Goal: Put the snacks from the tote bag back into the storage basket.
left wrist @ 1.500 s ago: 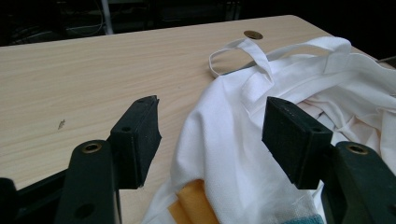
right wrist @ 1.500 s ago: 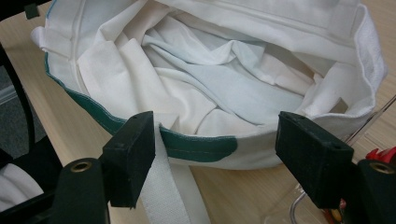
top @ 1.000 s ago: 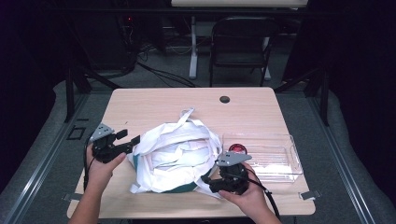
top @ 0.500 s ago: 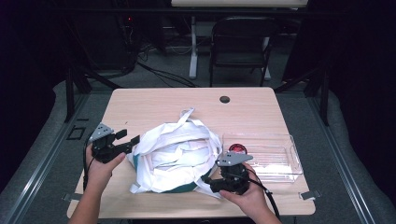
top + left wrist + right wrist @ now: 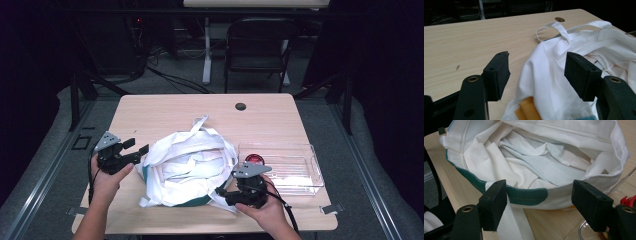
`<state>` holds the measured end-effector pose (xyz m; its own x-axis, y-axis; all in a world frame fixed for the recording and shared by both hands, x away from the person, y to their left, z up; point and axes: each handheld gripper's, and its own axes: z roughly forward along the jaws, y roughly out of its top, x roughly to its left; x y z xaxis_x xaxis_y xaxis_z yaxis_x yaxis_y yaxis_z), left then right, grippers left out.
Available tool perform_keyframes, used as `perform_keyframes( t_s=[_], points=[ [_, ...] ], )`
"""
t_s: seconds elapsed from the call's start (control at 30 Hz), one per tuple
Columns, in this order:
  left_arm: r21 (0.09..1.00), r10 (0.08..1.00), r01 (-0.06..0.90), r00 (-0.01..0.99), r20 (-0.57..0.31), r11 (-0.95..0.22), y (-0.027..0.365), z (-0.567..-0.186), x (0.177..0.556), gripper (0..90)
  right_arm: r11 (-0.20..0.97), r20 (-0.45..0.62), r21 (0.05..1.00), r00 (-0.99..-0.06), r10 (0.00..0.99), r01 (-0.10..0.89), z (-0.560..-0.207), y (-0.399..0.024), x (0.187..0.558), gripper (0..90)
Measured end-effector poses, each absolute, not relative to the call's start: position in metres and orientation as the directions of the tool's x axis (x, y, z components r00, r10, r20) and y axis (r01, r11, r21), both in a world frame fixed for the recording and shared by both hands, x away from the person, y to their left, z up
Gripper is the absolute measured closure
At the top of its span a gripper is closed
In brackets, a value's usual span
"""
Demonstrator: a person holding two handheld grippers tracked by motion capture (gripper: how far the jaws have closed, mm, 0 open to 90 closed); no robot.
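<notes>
The crumpled white cloth bag with green trim (image 5: 187, 167) is positioned between the tools: left tool (image 5: 537, 72) open, empty; right tool (image 5: 539, 202) open, empty, rim directly ahead.

High view overhead — gripper views close (sharing bag (image 5: 187, 167)).

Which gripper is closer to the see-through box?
The right gripper. It sits at the white bag's near edge, just beside the clear box. The left gripper is on the bag's far side from the box.
</notes>
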<state>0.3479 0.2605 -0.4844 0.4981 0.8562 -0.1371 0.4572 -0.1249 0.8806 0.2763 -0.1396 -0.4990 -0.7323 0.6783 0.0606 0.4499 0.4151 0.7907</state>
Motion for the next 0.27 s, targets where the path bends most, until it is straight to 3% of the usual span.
perform_keyframes(
  t_s=[0.27],
  points=[
    [0.879,0.855,0.458,0.501,-0.134,-0.130,0.2597,-0.4852,0.3485,36.7,0.418,0.056,0.791,-0.732,0.678,0.448,-0.4979,-0.1410,0.2766,28.3]
  ],
)
